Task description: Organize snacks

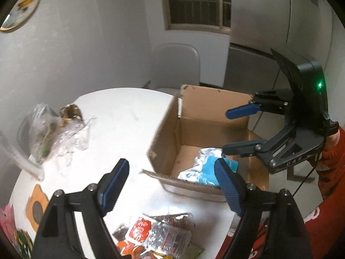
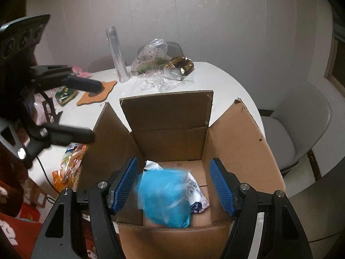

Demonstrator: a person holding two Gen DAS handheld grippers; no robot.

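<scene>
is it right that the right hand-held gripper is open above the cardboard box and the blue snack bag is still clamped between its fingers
Not quite. The right hand-held gripper is open above the cardboard box, but the blue snack bag is not clamped: the right wrist view shows both fingers spread clear of it, and the bag is inside the box.

A round white table (image 1: 133, 116) carries an open brown cardboard box (image 1: 170, 129), crinkled clear plastic bags (image 1: 64, 138), an orange mat (image 1: 35, 202) and near-side snack packets (image 1: 159, 235).

Left wrist view faces across worktop (image 1: 120, 116) toward box (image 1: 170, 118); right wrist view looks down close into same box (image 2: 235, 133)
</scene>
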